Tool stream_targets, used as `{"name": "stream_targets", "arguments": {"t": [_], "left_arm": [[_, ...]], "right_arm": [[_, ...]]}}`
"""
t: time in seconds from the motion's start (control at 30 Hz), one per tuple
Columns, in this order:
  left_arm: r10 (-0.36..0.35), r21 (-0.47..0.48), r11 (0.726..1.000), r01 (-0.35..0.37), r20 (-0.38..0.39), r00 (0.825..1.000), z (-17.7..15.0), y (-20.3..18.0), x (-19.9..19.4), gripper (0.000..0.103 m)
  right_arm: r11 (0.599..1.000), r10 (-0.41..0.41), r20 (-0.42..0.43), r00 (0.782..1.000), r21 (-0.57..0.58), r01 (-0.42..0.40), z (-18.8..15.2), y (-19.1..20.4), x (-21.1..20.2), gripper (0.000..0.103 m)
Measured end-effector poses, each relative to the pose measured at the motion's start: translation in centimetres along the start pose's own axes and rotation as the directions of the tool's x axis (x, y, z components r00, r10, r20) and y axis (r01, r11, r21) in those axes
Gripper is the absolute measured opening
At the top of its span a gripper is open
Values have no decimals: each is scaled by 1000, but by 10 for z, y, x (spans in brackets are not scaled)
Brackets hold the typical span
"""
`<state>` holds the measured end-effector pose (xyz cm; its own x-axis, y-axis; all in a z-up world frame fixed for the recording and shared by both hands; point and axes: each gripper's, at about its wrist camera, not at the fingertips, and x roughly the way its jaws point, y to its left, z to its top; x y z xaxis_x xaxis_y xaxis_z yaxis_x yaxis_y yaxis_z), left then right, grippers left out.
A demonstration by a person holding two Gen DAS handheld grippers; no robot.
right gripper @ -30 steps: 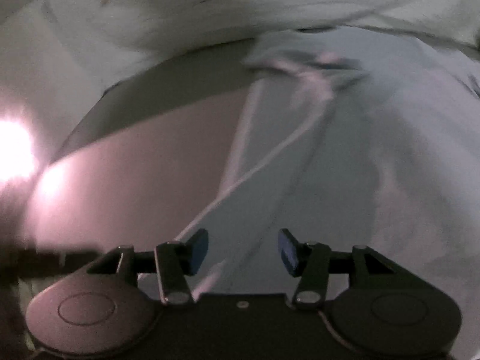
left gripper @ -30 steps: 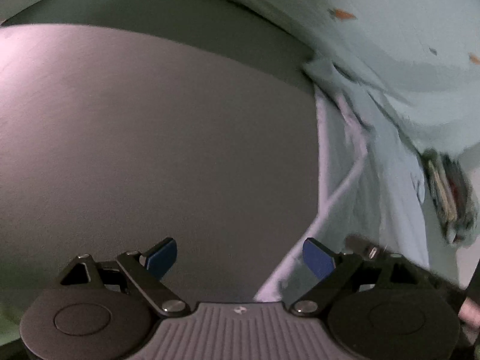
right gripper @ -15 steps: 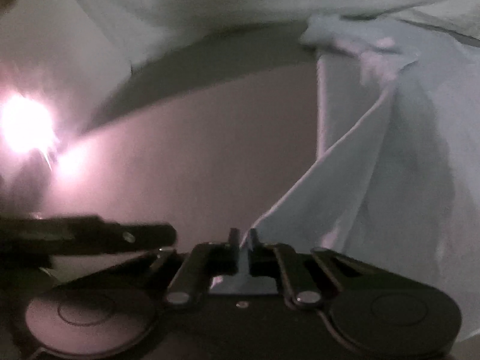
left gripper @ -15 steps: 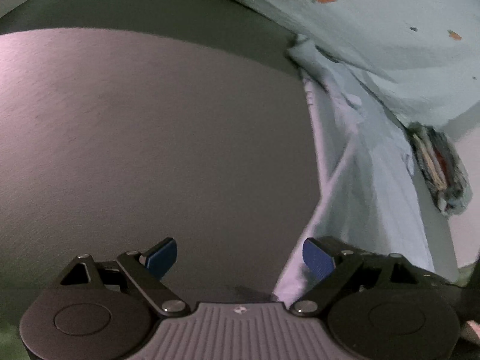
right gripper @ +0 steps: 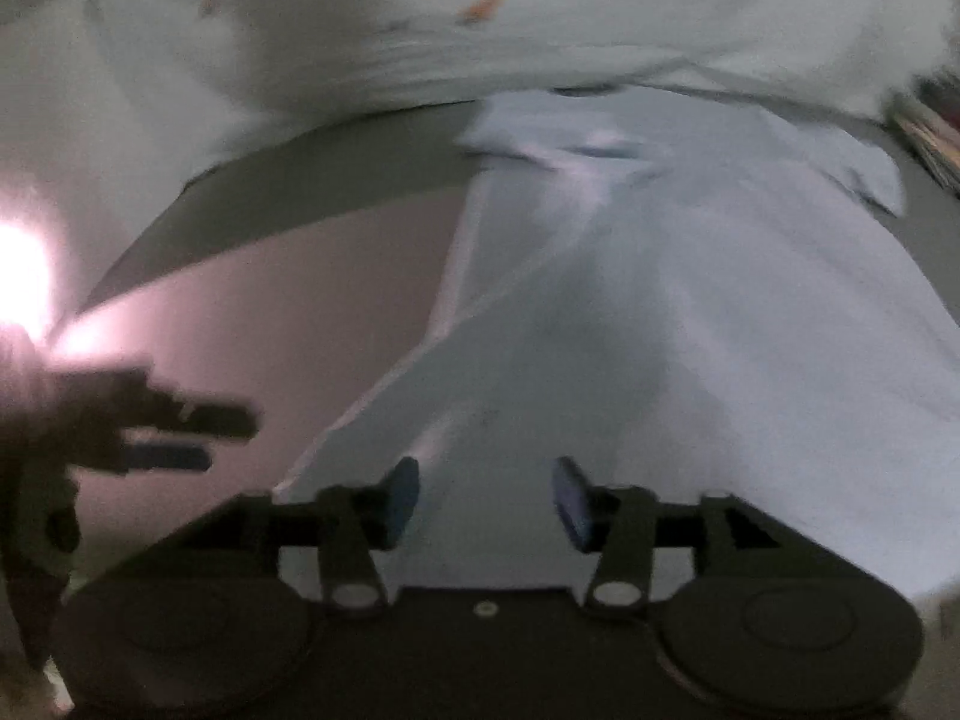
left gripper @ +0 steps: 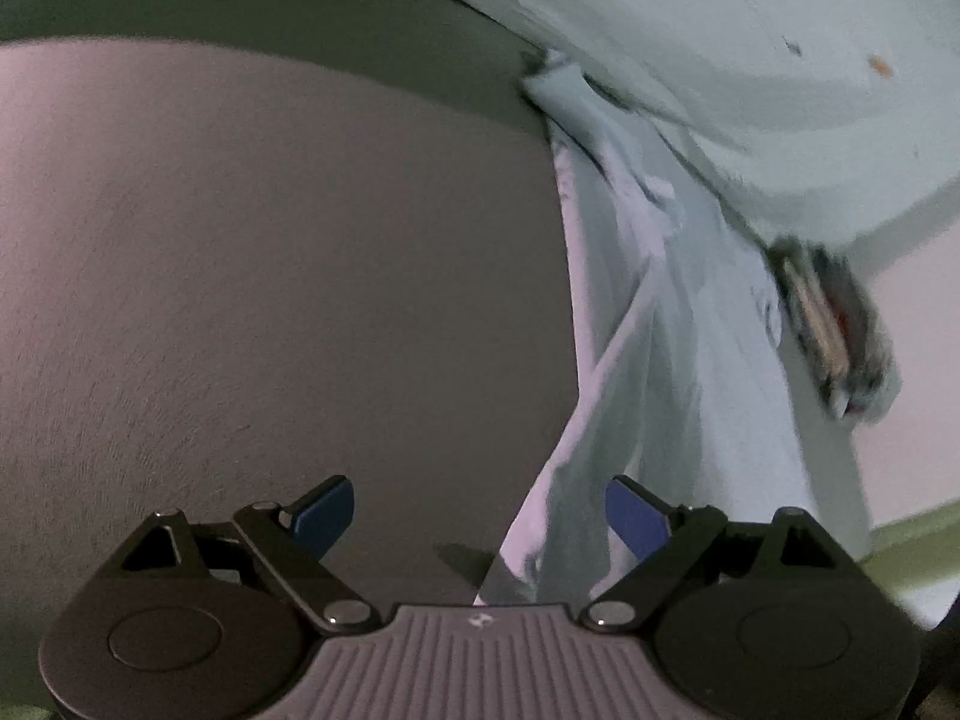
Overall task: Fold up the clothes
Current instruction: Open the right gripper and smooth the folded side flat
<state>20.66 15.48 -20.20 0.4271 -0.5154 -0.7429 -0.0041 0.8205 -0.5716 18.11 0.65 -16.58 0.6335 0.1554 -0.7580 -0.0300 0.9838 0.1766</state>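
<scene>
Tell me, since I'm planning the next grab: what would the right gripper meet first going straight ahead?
Most likely the pale blue garment lying directly beyond the right gripper, whose jaws have just been opening, nothing between them.

Pale blue garment (right gripper: 690,312): soft matt cloth, creased. Work surface (left gripper: 270,270): matt grey, fine-grained texture. Left gripper (left gripper: 480,519): matt black plastic, ribbed grey housing, blue pads.

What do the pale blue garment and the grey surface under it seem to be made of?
The pale blue garment looks like thin woven or knit cloth, matte: it creases softly and its edge folds over. The exact fibre cannot be told. The grey surface looks like a matte, fine-grained covering, perhaps felt or textured fabric: a faint grain shows and there is no gloss. Blur leaves this open.
</scene>
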Motion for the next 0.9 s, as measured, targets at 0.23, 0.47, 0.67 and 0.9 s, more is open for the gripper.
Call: {"name": "stream_targets", "arguments": {"t": [0.23, 0.47, 0.67, 0.9], "left_arm": [[45, -106, 993, -42, 29, 999, -7, 30, -20, 92], [44, -129, 991, -40, 23, 999, -11, 36, -25, 92], [10, -87, 996, -11, -7, 1000, -4, 20, -7, 92], [7, 19, 1000, -6, -54, 999, -3, -17, 21, 97]], "right_arm": [[981, 111, -138, 984, -145, -131, 2, 81, 54, 51], [989, 77, -121, 990, -114, -91, 4, 63, 46, 6], [992, 78, -66, 995, 106, -71, 4, -22, -20, 5], [923, 25, -203, 979, 381, 56, -34, -130, -11, 13]]}}
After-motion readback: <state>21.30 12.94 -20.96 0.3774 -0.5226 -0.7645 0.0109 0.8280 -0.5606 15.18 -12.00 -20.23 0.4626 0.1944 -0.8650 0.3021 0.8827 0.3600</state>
